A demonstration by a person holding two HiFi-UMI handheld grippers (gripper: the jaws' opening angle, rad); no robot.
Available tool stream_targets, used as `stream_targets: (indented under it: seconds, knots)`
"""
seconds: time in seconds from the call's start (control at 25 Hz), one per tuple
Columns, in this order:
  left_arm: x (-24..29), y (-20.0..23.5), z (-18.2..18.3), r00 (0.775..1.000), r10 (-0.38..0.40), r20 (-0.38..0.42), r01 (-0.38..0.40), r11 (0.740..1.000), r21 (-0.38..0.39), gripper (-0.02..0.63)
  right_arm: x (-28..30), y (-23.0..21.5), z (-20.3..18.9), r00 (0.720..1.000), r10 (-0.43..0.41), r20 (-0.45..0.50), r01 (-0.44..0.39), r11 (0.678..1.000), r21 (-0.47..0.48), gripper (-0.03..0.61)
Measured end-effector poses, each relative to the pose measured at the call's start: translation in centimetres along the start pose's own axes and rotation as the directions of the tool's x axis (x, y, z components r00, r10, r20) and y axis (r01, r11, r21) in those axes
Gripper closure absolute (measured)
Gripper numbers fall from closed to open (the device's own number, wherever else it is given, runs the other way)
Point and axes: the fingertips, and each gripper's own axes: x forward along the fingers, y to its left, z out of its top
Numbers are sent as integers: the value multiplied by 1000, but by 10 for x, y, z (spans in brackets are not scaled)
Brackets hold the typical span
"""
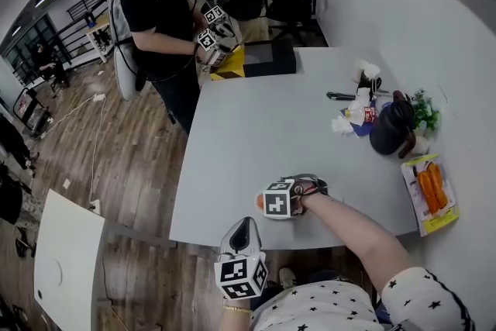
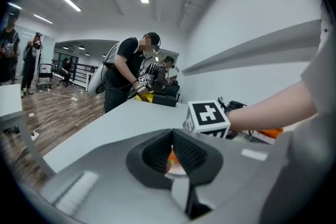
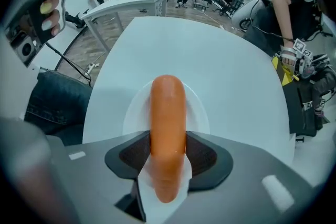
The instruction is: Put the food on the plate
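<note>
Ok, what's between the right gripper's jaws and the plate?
A sausage: the right gripper grips it and it reaches out over the plate. Nothing else lies between them. The right gripper view shows this.

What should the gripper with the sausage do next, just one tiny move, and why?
Probably ease down a little and open its jaws. The right gripper is closed on the sausage, and the sausage lies over the middle of the white plate, so it only needs setting down and letting go. I cannot tell whether it touches the plate yet.
</note>
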Motion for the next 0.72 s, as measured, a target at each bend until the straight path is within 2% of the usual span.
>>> stream_targets:
  seconds: [0.12, 0.2, 0.28, 0.36, 0.44, 0.52, 0.6, 0.68, 0.72]
  knots:
    - [-1, 0, -1, 1000, -4, -1, 4, 1000, -3, 606, -1, 1, 0, 995, -26, 93, 21, 998, 54, 357]
    - [-1, -1, -1, 1000, -6, 0, 6, 1000, -3, 606, -8, 1, 4, 977, -34, 211, 3, 990, 143, 293]
    - [-4, -2, -1, 1000, -9, 2, 9, 1000, -2, 606, -22, 1, 12, 939, -67, 338, -20, 969, 248, 290]
    - [-7, -3, -1, 1000, -14, 5, 14, 1000, -1, 606, -46, 0, 17, 877, -148, 457, -32, 931, 364, 296]
    - [-9, -6, -1, 1000, -20, 7, 20, 1000, 1, 606, -79, 0, 19, 780, -258, 570, -76, 865, 496, 328]
    - [-10, -9, -2, 1000, -26, 9, 26, 1000, 0, 606, -115, 7, 21, 641, -361, 677, -185, 784, 593, 399]
    - [-10, -13, 0, 999, -41, 12, 41, 999, -5, 606, -148, 19, 24, 502, -431, 750, -311, 719, 621, 460]
    - [-10, -21, 2, 998, -56, 14, 56, 998, 4, 606, -174, 33, 21, 400, -508, 763, -371, 672, 641, 535]
    - [-12, -24, 3, 998, -61, 16, 60, 998, 16, 606, -185, 39, 18, 366, -558, 745, -372, 646, 666, 578]
